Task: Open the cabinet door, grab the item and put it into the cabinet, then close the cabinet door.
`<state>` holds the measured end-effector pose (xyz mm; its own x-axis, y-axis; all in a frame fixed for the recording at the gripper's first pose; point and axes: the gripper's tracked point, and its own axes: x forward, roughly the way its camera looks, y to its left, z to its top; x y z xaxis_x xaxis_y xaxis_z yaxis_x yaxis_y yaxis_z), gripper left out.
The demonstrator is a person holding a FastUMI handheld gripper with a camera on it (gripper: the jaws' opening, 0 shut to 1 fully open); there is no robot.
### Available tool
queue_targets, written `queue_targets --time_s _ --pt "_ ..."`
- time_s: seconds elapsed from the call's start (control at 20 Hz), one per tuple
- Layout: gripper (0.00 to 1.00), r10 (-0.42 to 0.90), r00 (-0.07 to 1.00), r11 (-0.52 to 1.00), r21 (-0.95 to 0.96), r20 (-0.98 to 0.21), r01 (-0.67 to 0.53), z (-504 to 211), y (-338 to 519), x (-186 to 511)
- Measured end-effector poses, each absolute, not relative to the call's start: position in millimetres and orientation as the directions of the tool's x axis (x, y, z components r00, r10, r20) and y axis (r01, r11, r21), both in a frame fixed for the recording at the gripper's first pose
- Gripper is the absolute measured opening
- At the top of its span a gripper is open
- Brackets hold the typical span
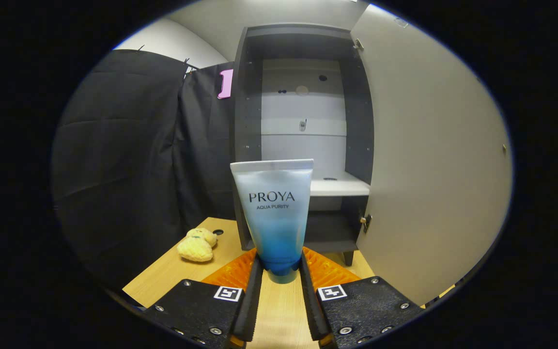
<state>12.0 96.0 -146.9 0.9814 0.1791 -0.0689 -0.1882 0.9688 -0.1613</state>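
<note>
A blue-and-white cosmetic tube [275, 213] stands upright, cap down, between my two fingers. My gripper [279, 271] is shut on the tube's lower end, both fingers pressing its sides. Beyond the tube stands the dark cabinet [303, 135], its interior open to me, with a white shelf [339, 186] inside at about the tube's mid height. The cabinet door [429, 160] is swung wide open to the right of the fingers, its pale inner face toward me.
A wooden tabletop [177, 271] lies under the fingers and runs up to the cabinet. A small yellow plush toy [196, 245] sits on it left of the tube. Black cloth [129, 160] hangs along the left side.
</note>
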Motion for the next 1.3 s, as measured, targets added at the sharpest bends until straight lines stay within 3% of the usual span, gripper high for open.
queue_targets --time_s 0.35,0.7,1.3 --pt "0.43 0.216 0.976 0.959 -0.189 0.0 -0.212 -82.6 109.3 72.4" --pt "0.43 0.201 0.978 0.962 -0.198 0.046 -0.189 -41.5 103.8 174.7" --pt "0.43 0.124 0.989 0.979 -0.152 -0.077 -0.134 -99.6 82.9 307.1"
